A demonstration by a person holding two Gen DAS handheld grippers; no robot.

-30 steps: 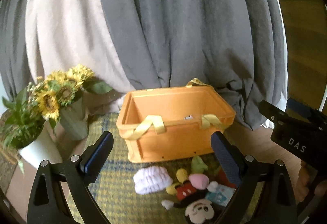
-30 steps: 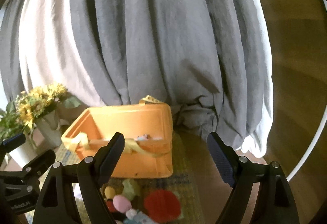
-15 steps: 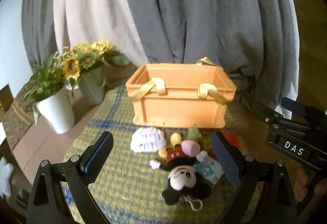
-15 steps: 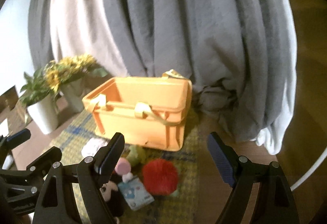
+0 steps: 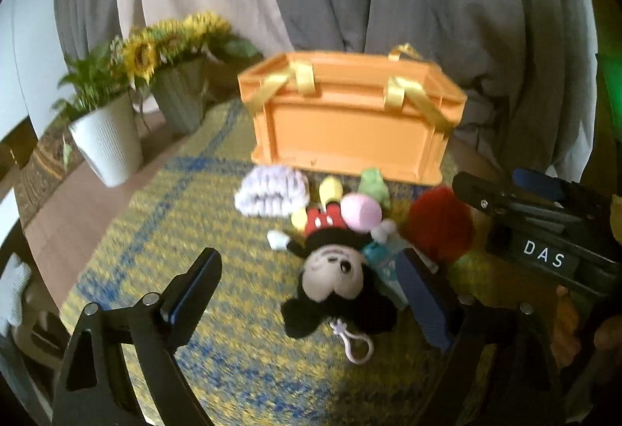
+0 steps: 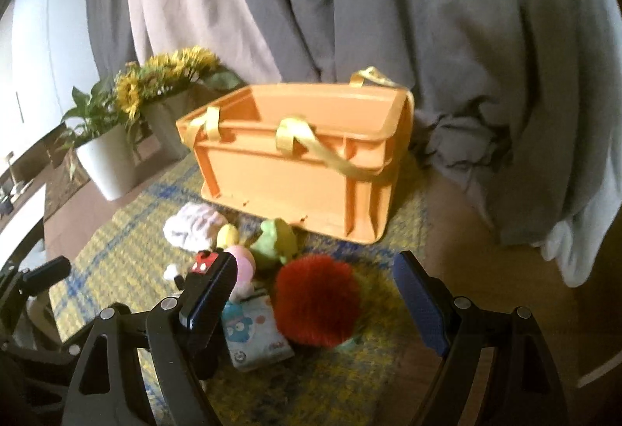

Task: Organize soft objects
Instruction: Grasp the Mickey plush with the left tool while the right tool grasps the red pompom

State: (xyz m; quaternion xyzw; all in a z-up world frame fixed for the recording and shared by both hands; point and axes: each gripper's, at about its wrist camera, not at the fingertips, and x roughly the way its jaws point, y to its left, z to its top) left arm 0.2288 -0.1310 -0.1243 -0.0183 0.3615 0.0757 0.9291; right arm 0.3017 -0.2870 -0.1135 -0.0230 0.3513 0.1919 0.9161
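Right gripper (image 6: 317, 303): spread wide, empty, poised above red pompom (image 6: 317, 299), which sits framed between the two fingers on the woven mat (image 6: 116, 251). Left gripper (image 5: 311, 293): likewise wide and empty, over mouse plush (image 5: 334, 270), its keyring loop (image 5: 355, 342) lying toward the camera. Packed against these: a card packet (image 6: 258, 332) partly under the pompom's edge, pink piece (image 6: 243, 266), green plush (image 6: 274, 239), yellow piece (image 6: 227, 234) and knitted white item (image 6: 194, 225), all touching or nearly so. Beyond the cluster: orange crate (image 6: 295, 169), open-topped, yellow straps (image 6: 311, 148) draped over its near rim; two plant pots (image 5: 107, 146) off to the left on the worktop. Judged step: first pick, pompom likeliest. Best done by lowering straight down and closing on the pompom's middle, taking care not to catch the packet; then lifting high enough to pass the near rim and straps before releasing inside.
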